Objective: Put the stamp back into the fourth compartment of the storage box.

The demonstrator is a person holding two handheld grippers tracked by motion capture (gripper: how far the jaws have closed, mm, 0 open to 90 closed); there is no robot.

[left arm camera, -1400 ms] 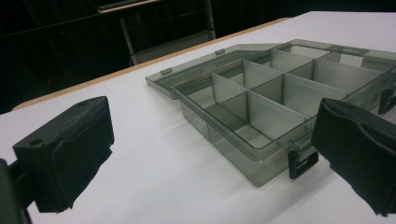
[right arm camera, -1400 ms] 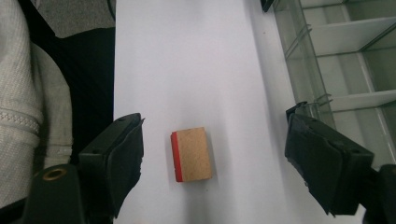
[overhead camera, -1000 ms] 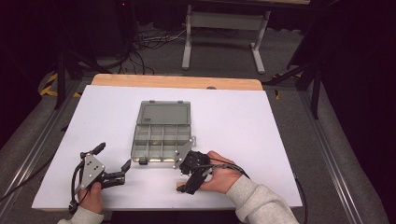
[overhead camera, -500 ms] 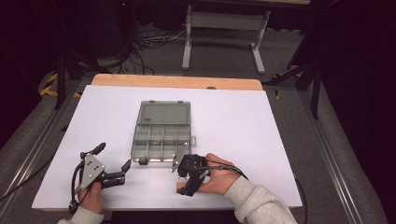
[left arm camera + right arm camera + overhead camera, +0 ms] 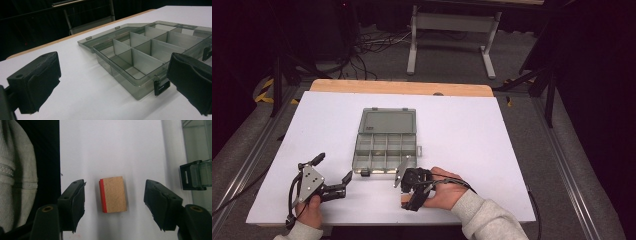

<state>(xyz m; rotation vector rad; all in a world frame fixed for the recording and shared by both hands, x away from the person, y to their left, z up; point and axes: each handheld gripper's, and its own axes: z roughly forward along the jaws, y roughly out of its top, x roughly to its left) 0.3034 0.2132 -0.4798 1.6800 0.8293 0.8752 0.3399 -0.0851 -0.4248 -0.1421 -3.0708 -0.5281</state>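
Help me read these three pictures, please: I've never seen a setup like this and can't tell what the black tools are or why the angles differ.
No robot here: a person sits at a white table and holds a hand tool with two black padded jaws in each hand. The high view looks down from above; the left gripper and the right gripper each carry a small camera that looks out between its own jaws. On the table lies a clear grey compartment box with its lid folded open. The left gripper, jaws apart, faces that box and holds nothing. The right gripper points down over a small wooden block with one red side; its jaws have just been closing, but the pads do not yet touch it.
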